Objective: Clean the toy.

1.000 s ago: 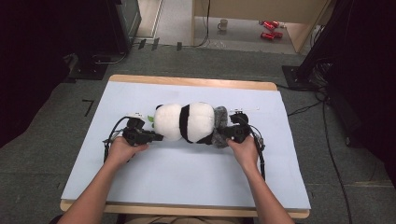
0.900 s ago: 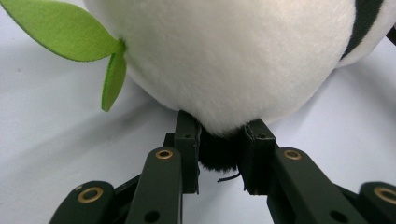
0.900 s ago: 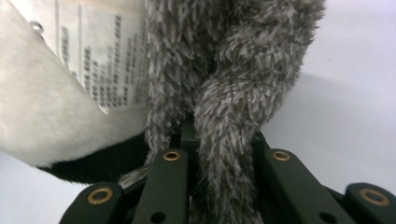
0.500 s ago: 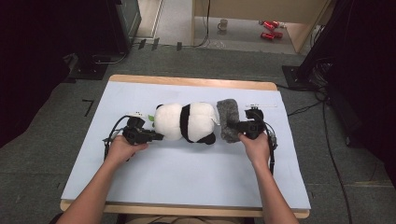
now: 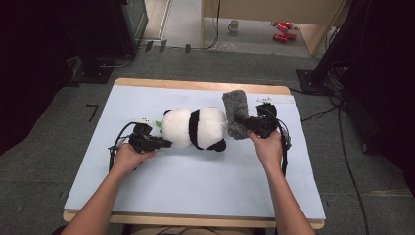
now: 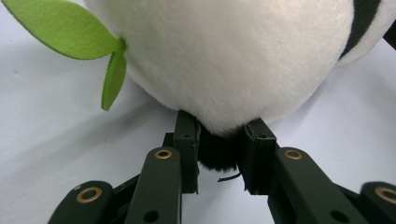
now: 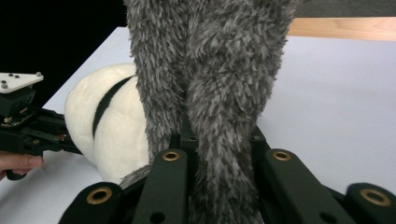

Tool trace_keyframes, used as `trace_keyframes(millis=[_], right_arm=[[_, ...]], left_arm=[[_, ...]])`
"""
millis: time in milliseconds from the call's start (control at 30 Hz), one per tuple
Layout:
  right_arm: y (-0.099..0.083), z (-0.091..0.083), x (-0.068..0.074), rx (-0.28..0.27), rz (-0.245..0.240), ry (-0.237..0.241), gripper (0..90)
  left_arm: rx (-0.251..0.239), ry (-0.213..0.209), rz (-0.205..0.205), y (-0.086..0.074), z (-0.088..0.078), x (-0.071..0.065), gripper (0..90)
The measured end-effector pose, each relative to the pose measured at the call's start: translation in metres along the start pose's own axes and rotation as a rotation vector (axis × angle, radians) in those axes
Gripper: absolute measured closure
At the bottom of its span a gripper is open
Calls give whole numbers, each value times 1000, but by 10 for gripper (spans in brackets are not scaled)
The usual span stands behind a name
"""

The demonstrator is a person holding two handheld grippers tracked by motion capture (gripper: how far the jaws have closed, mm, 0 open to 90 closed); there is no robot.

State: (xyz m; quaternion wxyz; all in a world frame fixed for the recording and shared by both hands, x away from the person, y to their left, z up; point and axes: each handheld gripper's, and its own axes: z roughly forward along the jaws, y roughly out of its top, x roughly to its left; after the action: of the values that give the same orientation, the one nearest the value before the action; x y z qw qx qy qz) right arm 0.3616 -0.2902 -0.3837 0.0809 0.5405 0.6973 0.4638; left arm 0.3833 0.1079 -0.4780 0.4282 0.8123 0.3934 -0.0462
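Note:
A black-and-white panda plush (image 5: 195, 128) lies on its side on the pale blue mat (image 5: 195, 196). A green felt leaf (image 6: 65, 32) sticks out at its left end. My left gripper (image 5: 166, 143) is at that end, its jaws shut on a small black tuft (image 6: 219, 156) under the white fur (image 6: 224, 56). My right gripper (image 5: 247, 122) is just off the panda's right end, raised above the mat. It is shut on a grey furry piece (image 5: 235, 112) that stands upright (image 7: 210, 70) clear of the panda (image 7: 112, 121).
The mat covers a wooden table (image 5: 195, 85). A small white label (image 5: 274, 99) lies at the mat's back right. Cables trail from both grippers. On the floor beyond the table are a mug (image 5: 234, 25), red items (image 5: 281, 29) and dark equipment stands.
The right gripper has moved right and upward, and the grey furry piece has come away from the panda's right end with it. The left gripper and the panda have stayed where they were.

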Motion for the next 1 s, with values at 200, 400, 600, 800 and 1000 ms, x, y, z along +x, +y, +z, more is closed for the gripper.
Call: trace_keyframes(millis=[200,400,600,800,1000], right_arm=[[0,15,10,15,-42,0,778],[-10,32,8,30,-66,-12,774],[-20,39,0,55,-52,-43,779],[-32,49,-5,91,-29,-62,783],[-44,62,-10,171,6,-73,784]], left_arm=[[-5,9,-2,-3,1,-1,718],[-8,13,-2,-5,1,-2,716],[-11,6,-15,-5,1,-2,716],[-9,11,-15,-5,2,-1,715],[4,11,-15,-5,2,-1,714]])
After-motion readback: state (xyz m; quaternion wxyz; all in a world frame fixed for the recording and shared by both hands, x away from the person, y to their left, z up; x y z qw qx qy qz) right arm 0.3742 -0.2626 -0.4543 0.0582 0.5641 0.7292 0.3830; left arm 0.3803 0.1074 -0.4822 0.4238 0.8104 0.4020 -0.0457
